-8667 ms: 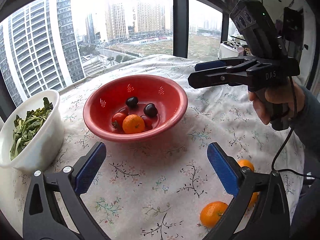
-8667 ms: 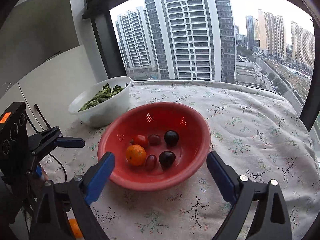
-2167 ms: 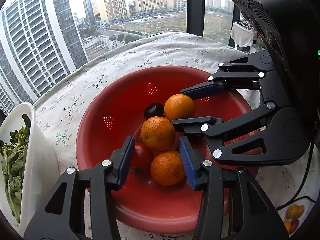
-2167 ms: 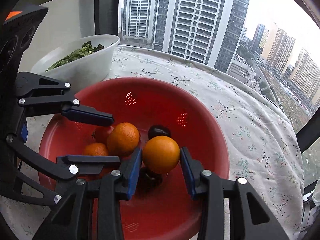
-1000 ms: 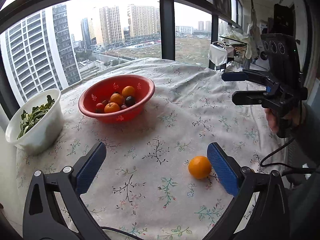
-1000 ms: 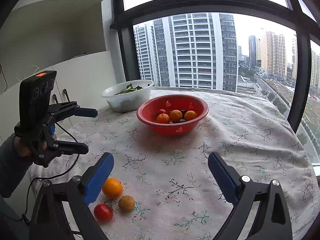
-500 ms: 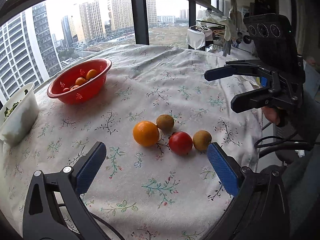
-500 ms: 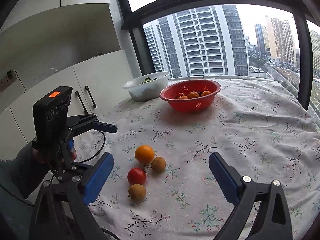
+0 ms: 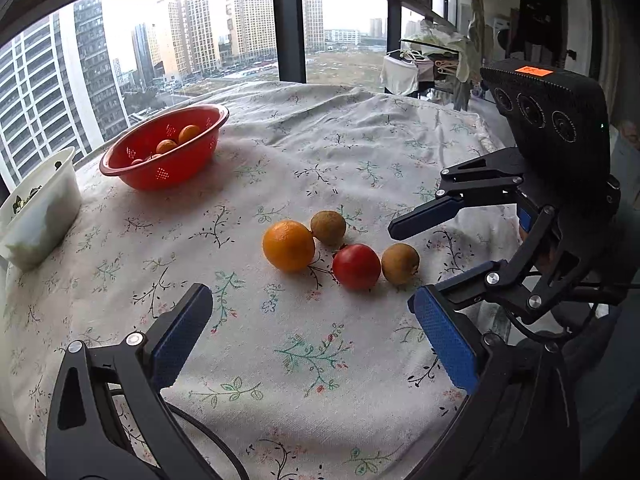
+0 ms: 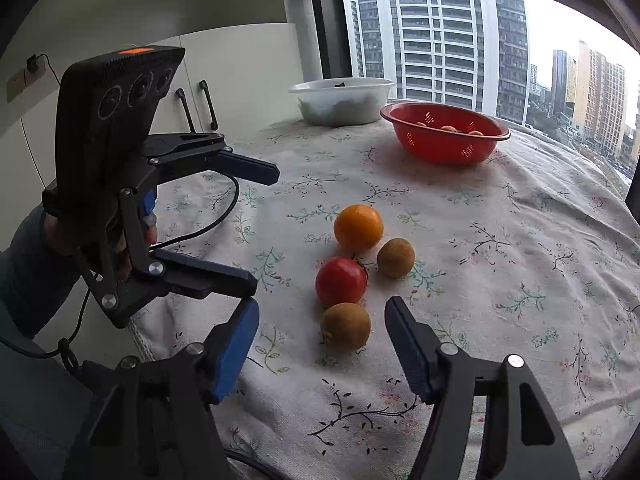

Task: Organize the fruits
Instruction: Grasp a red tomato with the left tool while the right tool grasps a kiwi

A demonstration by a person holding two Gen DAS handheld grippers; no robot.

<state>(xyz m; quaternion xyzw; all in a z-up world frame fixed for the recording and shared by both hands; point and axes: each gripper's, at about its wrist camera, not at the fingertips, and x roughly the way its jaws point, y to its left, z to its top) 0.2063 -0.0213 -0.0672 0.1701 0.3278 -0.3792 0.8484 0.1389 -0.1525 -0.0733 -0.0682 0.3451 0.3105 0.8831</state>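
An orange (image 9: 288,245), a red tomato (image 9: 356,266) and two brown kiwis (image 9: 328,227) (image 9: 400,263) lie together on the flowered tablecloth. They also show in the right wrist view: orange (image 10: 358,227), tomato (image 10: 341,281), far kiwi (image 10: 395,258), near kiwi (image 10: 345,326). A red colander (image 9: 164,158) with several fruits stands far back. My left gripper (image 9: 312,340) is open and empty, short of the fruit. My right gripper (image 10: 322,350) is open and empty, its jaws just before the near kiwi.
A white bowl of greens (image 9: 38,216) stands left of the colander; it also shows in the right wrist view (image 10: 342,100). The table edge drops off at the right (image 9: 496,184). White cabinets (image 10: 224,76) stand behind. A cable (image 10: 224,216) trails over the cloth.
Both grippers have moved closer to the loose fruit group and lower. The right gripper's jaws have narrowed and now face the near kiwi.
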